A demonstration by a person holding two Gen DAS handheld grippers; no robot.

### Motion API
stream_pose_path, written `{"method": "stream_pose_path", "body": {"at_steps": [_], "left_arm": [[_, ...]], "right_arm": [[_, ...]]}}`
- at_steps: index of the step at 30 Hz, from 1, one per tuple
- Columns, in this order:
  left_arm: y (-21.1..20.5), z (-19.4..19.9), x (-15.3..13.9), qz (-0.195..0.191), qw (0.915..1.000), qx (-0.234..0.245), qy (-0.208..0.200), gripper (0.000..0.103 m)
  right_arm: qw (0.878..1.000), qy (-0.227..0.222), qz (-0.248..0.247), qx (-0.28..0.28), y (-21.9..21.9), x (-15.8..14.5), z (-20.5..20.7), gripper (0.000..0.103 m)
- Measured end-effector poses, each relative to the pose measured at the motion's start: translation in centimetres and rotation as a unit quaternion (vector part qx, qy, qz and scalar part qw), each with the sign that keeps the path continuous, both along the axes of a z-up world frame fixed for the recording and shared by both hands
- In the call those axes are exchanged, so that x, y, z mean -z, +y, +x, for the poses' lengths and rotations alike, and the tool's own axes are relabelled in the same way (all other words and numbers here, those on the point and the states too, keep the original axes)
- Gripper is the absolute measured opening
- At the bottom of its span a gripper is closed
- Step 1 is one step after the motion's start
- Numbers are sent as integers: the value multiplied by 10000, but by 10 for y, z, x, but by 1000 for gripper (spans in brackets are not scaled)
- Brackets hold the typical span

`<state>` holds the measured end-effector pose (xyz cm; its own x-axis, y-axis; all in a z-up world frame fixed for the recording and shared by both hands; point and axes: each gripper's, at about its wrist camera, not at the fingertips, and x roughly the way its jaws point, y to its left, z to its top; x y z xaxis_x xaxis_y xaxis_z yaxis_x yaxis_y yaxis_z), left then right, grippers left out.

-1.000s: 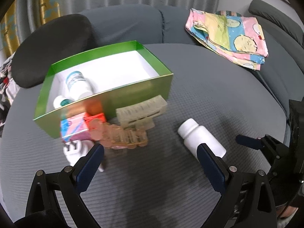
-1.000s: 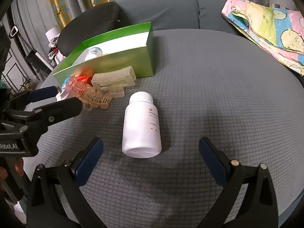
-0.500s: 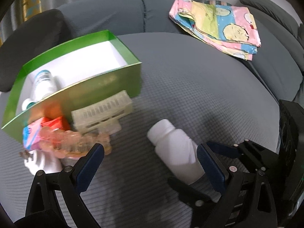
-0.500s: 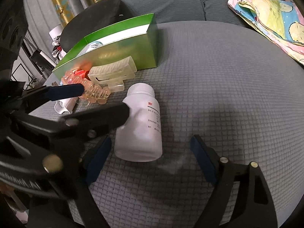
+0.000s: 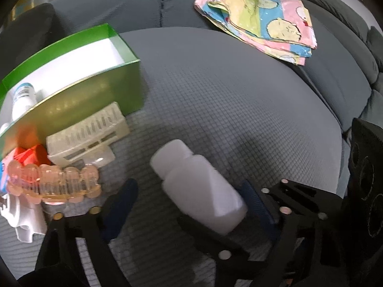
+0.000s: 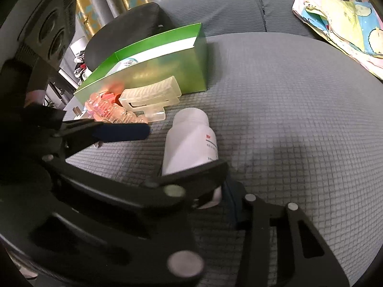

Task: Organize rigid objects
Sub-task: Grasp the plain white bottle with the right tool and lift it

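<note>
Now the white bottle (image 5: 198, 186) is pinched by the right tongs (image 6: 215, 189), previously spread around it; left tongs (image 5: 189, 203) are held spread.

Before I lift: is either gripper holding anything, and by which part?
The right gripper looks closed on the white bottle, its fingers at the bottle's bottom end, though the contact is partly hidden. The left gripper is open around it.

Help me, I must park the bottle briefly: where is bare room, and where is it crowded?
Free: the grey quilted cushion between the green cardboard box and the folded cartoon-print cloth, and the box's white right end. Crowded: in front of the box, where the cream slotted tray, pink tooth-shaped mould and white plastic bottle lie close.
</note>
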<state>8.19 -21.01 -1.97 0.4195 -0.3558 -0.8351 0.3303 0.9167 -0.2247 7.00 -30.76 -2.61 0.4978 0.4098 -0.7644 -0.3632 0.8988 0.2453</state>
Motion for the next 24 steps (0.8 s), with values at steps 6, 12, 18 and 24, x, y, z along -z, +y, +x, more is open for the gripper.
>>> {"method": "stream_pose_path", "body": {"at_steps": [6, 12, 18, 24], "left_arm": [[-2, -3, -5, -52, 9999, 104, -54, 70], [3, -8, -19, -47, 9995, 108, -296, 70], [15, -12, -48, 0, 9972, 34, -752, 70], [37, 0, -79, 65, 9931, -143, -1159, 70]], "right_arm": [[9999, -14, 108, 22, -2, 0, -3, 45], [9998, -158, 139, 46, 1, -8, -10, 45], [9989, -442, 179, -19, 10, -32, -10, 45], [9967, -751, 282, -156, 26, -60, 3, 45]]}}
